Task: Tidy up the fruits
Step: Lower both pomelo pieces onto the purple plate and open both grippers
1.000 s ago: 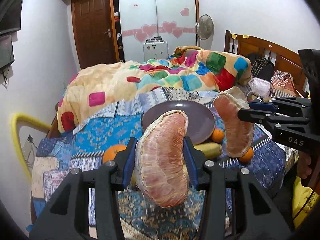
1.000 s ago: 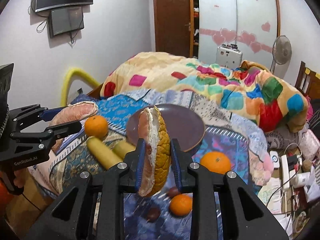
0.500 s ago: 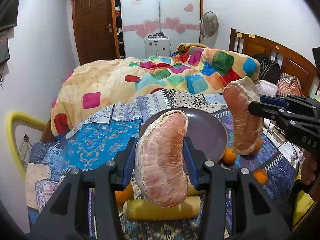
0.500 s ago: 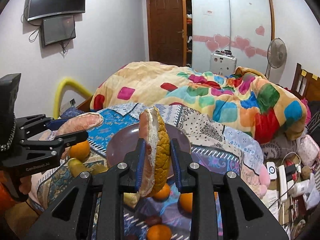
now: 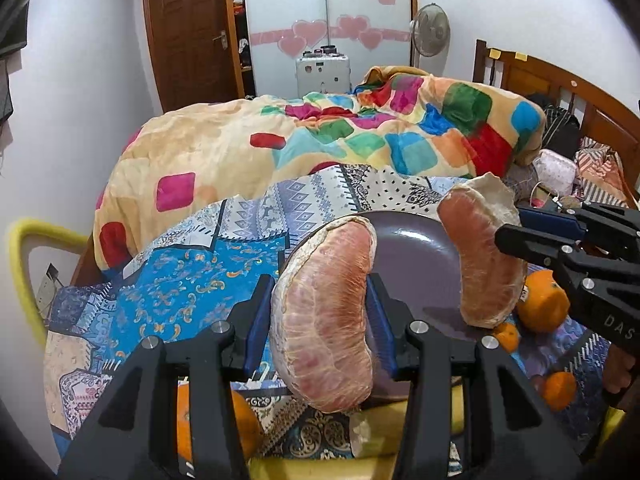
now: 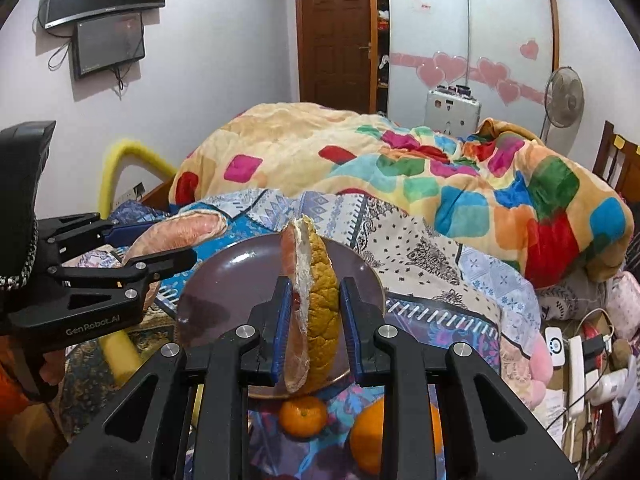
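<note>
Two big pomelo wedges are up in the air over the bed, one in each gripper. The left gripper is clamped on a peeled pink wedge, its blue pads pressing both flat sides, the wedge standing nearly upright. The right gripper is clamped on the second wedge, pink flesh to one side and yellow rind to the other. Both grippers point forward and downward, side by side, with the wedges held above a dark purple plate lying on the patterned bedspread. Oranges lie near the plate's front edge, beside a yellow banana. A hand grips the left gripper's handle.
</note>
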### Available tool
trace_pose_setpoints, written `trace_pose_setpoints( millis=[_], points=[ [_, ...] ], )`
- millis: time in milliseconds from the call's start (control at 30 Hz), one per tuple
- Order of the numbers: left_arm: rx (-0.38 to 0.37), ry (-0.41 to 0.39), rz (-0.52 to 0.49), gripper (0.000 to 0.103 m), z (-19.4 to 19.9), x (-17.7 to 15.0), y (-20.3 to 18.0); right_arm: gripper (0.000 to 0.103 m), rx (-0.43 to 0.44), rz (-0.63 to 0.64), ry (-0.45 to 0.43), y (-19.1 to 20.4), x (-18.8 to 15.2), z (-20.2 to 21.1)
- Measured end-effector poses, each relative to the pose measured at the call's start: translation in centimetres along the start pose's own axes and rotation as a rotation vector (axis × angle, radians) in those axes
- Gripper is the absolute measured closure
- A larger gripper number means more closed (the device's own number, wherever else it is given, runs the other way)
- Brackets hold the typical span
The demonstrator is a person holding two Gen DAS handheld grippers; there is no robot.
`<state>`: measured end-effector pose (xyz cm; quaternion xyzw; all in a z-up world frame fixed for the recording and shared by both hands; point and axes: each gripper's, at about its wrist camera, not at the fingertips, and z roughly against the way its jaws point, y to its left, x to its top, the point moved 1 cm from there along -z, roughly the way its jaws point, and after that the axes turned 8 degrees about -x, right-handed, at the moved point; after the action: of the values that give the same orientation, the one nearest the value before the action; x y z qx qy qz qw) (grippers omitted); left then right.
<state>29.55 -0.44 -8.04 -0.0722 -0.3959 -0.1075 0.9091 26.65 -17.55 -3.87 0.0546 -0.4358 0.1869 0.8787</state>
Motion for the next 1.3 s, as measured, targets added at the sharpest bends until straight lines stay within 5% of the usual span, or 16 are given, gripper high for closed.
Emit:
trace_pose_setpoints(
  millis=[233, 367, 833, 900, 1033, 1300],
  points=[
    [0.012, 0.04, 0.018, 0.058, -2.0, 0.7, 0.6, 0.081, 0.005, 0.014, 0.029, 0.0, 0.7, -1.7],
    [0.009, 0.069, 0.022, 0.074, -3.1, 1.3, 0.8, 0.081, 0.005, 0.016, 0.054, 0.0, 0.9, -2.8],
    [-0.009, 0.081, -0.012, 0.074, -3.3, 1.3, -0.2, 0.081, -0.029, 0.045, 0.172, -0.3, 1.1, -6.6],
    [-0.01, 0.081, 0.002, 0.074, -3.1, 1.2, 0.1, 0.081, -0.046, 0.066, 0.179, -0.2, 0.8, -6.7],
    [-0.008, 0.082, 0.032, 0.073, -2.4, 0.8, 0.7, 0.062, -0.055, 0.073, 0.167, -0.1, 0.6, -5.8],
    [0.008, 0.049, 0.061, 0.057, 0.6, -0.3, 1.8, 0.059, -0.057, 0.051, 0.091, -0.1, 1.0, -1.9]
  ],
)
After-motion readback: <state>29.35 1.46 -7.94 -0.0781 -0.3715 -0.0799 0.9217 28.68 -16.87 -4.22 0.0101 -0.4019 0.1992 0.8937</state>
